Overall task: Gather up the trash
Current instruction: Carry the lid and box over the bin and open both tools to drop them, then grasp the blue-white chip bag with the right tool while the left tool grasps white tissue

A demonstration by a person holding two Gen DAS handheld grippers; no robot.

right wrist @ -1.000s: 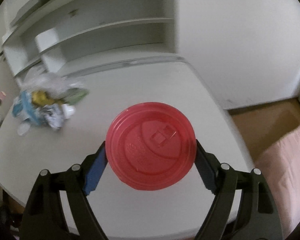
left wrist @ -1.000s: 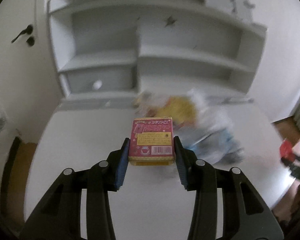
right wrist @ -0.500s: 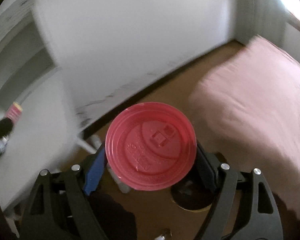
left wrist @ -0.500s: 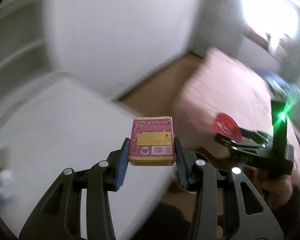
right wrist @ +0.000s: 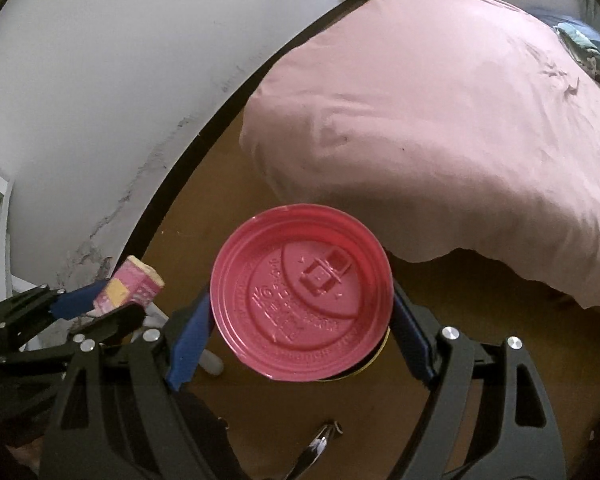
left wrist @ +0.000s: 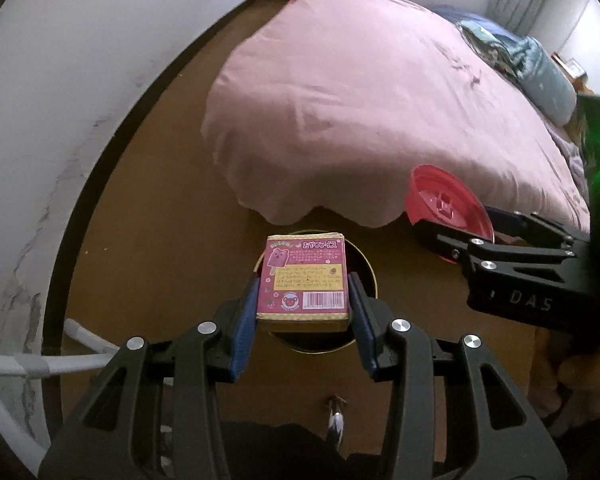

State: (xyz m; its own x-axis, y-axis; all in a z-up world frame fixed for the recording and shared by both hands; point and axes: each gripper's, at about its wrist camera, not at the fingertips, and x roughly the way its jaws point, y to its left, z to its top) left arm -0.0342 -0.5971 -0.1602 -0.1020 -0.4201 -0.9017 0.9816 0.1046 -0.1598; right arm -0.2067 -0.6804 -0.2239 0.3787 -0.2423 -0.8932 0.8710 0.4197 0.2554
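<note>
Box, pink with a bear ice-pop print, sits pinched between the left gripper's blue pads, above a dark round bin on the brown floor. Just right, the right gripper clamps a red lid by its rim. Pink bed beyond

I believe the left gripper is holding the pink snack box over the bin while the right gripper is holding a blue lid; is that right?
Not quite: the lid in the right gripper is red, not blue, as the right wrist view shows plainly. Only the gripper's pads are blue. The rest stands: the left gripper holds the pink snack box over the bin.
</note>
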